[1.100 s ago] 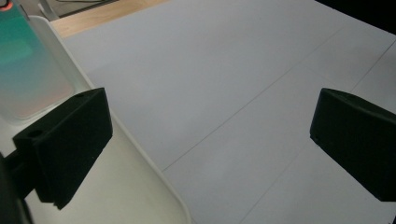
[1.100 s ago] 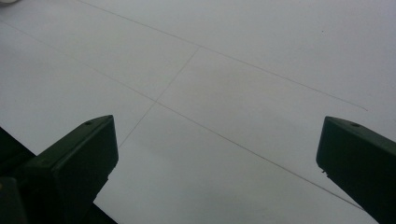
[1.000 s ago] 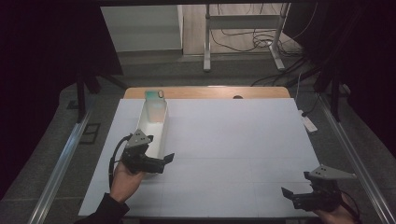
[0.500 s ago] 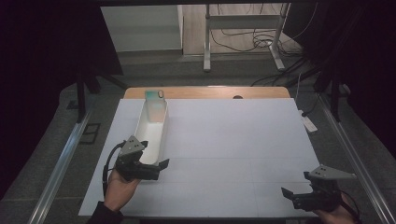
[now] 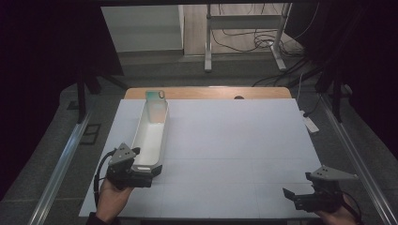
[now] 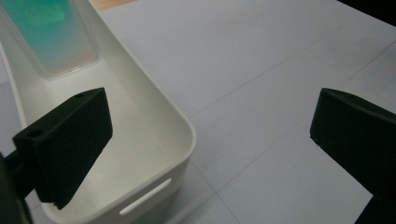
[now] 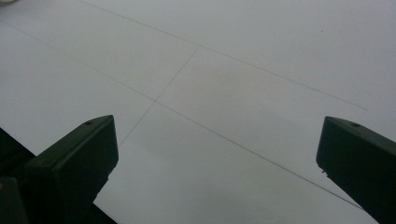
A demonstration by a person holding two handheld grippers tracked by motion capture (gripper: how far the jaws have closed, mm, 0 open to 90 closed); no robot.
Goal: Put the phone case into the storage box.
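White table [image 5: 234, 140] carries a long tray [image 5: 151, 136]. Left gripper [image 5: 141, 177], jaws wide, straddles its near corner; squeeze squarely across the wall. Right gripper [image 5: 300, 197] idles open.

**Colours and patterns noted**

Tray [image 5: 151, 140]: plain white, inside and out, beside the left gripper's [image 6: 210, 154] black fingers [image 6: 70, 144]. Phone [image 5: 156, 95]: teal fading to pale peach. Table [image 5: 244, 140]: pale grey-white, ruled with thin dark lines crossing between the right gripper's [image 7: 215, 172] black fingers [image 7: 74, 163]. Far table edge: tan wood.
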